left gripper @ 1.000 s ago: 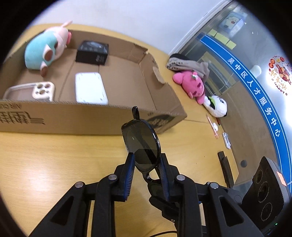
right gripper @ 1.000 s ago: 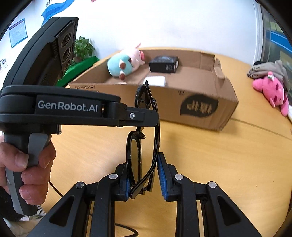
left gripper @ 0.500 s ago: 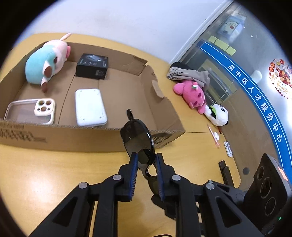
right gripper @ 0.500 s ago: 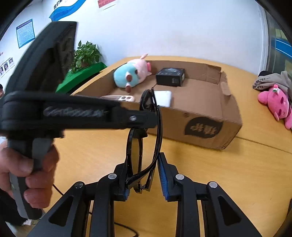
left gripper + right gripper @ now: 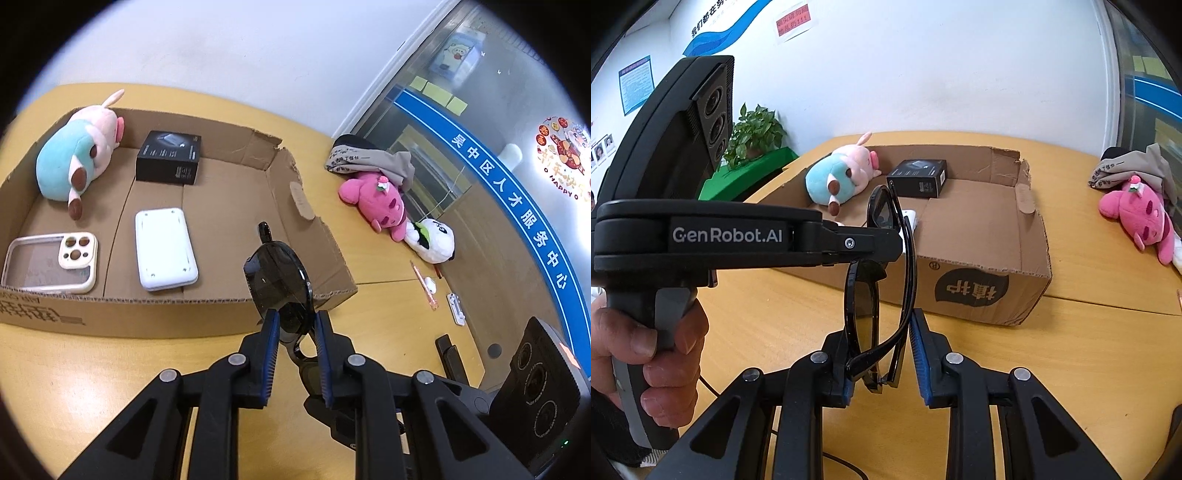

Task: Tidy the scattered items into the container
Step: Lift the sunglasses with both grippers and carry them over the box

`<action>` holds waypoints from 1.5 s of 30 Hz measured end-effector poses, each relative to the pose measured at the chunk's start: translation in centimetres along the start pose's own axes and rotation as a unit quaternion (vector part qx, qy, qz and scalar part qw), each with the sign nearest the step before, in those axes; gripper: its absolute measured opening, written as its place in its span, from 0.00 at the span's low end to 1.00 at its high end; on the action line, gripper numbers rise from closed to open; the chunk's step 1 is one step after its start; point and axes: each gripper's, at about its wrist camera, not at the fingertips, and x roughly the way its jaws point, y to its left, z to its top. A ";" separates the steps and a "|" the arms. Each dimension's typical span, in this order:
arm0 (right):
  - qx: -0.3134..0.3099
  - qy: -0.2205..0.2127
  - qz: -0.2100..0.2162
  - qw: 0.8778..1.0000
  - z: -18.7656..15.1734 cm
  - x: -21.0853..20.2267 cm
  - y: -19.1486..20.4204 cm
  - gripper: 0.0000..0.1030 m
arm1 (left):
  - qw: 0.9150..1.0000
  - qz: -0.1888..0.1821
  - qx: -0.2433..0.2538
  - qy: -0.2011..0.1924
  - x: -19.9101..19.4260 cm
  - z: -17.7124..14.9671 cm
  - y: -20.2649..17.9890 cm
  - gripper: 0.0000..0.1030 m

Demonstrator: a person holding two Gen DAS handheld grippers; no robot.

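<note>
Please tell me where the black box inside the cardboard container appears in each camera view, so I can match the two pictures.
Left wrist view: black box sits upper left, at the far wall of the cardboard container.
Right wrist view: black box sits just above centre, behind the sunglasses.
Shared landmark: the blue-and-pink plush lies left of it in both.

Each fisheye sits close behind its own gripper, looking forward and downward along the fingers. Both views share the sunglasses (image 5: 277, 284) (image 5: 882, 273) just ahead, the cardboard box (image 5: 229, 310) (image 5: 982, 291) beyond, and the desk (image 5: 92, 369) (image 5: 1071, 350). The right view also catches the left gripper (image 5: 897, 242) side-on.
</note>
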 end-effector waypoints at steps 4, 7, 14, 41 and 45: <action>-0.001 -0.010 -0.005 1.000 1.0 -0.2 0.0 0.27 | 1.000 -0.004 0.011 -0.010 -0.2 1.1 -0.5 0.18; -0.001 -0.017 -0.013 1.000 2.1 -0.3 -0.4 0.27 | 1.000 -0.009 0.017 -0.017 0.0 2.2 -0.9 0.18; 0.001 -0.034 -0.039 0.999 5.0 -0.1 -2.0 0.27 | 0.998 -0.029 0.042 -0.020 1.2 5.9 -2.0 0.17; 0.064 -0.091 -0.046 0.993 19.8 7.1 -6.9 0.27 | 0.998 -0.028 0.060 -0.007 5.6 21.9 1.6 0.16; 0.071 -0.078 -0.063 0.992 21.3 9.4 -8.1 0.26 | 0.998 -0.028 0.054 0.011 8.6 23.6 2.4 0.16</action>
